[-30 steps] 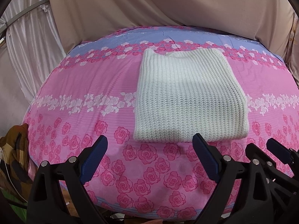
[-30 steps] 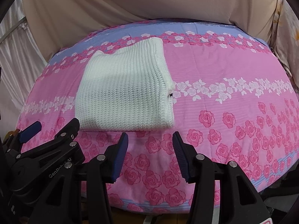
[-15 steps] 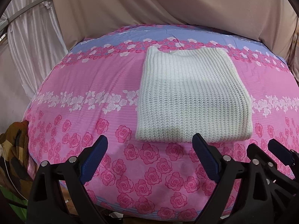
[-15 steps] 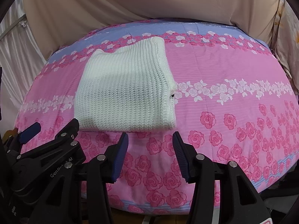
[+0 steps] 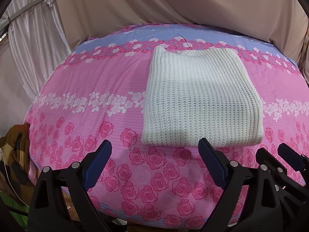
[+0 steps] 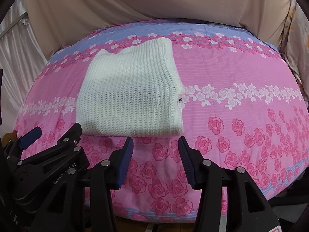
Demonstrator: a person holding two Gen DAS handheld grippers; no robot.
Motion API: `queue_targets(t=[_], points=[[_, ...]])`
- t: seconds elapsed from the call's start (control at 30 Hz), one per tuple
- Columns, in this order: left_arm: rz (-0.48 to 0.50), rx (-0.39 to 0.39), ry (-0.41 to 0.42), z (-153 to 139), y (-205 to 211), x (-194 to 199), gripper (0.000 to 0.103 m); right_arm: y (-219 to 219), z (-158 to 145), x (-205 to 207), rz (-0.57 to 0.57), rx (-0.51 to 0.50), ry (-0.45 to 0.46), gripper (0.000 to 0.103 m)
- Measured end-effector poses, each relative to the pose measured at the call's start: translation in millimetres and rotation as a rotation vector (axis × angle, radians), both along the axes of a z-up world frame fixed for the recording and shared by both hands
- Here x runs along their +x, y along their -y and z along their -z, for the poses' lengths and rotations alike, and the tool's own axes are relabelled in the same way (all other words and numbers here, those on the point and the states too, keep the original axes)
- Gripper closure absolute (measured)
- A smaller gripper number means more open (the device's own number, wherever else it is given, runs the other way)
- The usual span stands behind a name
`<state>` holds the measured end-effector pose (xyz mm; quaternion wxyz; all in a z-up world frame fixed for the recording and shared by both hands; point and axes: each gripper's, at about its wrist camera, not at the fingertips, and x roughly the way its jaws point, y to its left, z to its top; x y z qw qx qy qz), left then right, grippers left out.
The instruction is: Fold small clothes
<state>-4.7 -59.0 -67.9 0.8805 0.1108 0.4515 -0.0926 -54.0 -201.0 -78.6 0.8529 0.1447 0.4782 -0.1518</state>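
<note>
A white knitted sweater [image 5: 199,100] lies folded into a neat rectangle on the pink rose-print bedsheet [image 5: 92,81]. It also shows in the right wrist view [image 6: 131,98]. My left gripper [image 5: 155,148] is open and empty, held above the sheet just short of the sweater's near edge. My right gripper [image 6: 155,145] is open and empty, just short of the sweater's near right corner. The right gripper also shows at the right edge of the left wrist view [image 5: 274,154], and the left gripper at the left edge of the right wrist view [image 6: 56,133].
Beige drapes [image 5: 173,2] hang behind the bed and a pale curtain [image 5: 29,38] on the left. A brown patterned cloth [image 5: 13,154] lies off the bed's left edge. The sheet's near edge [image 6: 154,214] drops off below the grippers.
Both grippers have drawn back and slightly up from the folded sweater. The sweater has not moved and both grippers stay open.
</note>
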Motion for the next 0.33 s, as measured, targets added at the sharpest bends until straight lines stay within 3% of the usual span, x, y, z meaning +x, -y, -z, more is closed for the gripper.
queue_targets(t=[0.33], points=[[0.005,0.004,-0.003,0.5,4.2,0.8,0.018,2.5,0.8,2.6,-0.002,-0.006,-0.006,0.054]])
